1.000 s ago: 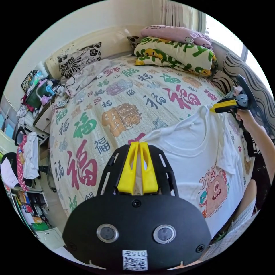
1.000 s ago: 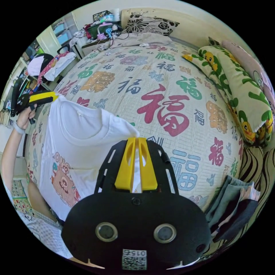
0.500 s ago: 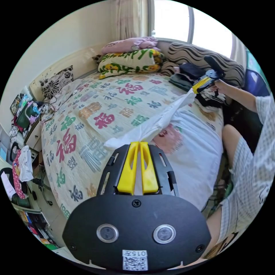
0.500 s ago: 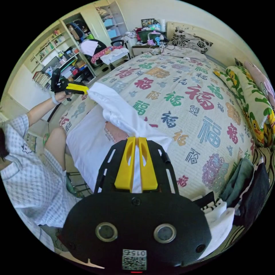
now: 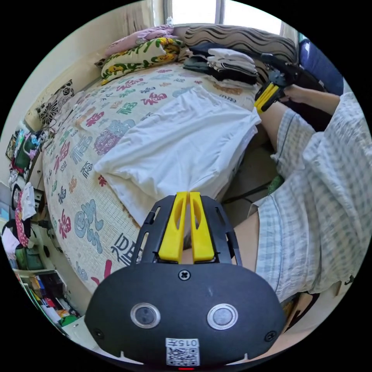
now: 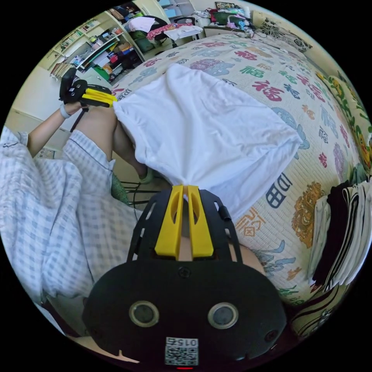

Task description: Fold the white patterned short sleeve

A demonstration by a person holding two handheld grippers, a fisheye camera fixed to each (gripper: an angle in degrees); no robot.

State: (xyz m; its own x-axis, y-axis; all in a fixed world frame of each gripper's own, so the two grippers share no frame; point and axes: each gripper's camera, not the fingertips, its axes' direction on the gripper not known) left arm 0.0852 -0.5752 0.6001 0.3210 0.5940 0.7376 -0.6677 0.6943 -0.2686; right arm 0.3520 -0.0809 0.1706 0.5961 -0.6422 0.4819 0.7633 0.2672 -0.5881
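Since a moment earlier the white shirt had been swung down flat on the bed, print hidden; both the left hand-held gripper and right hand-held gripper pinched its near corners, ready for folding

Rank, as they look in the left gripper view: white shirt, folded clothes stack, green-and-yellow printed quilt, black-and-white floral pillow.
1. White shirt, spread on the bed.
2-3. Green-and-yellow printed quilt and folded clothes stack: alike, both far off, so unranked.
4. Black-and-white floral pillow.

White shirt, cream bedspread with multicoloured characters, yellow-jawed left hand-held gripper.
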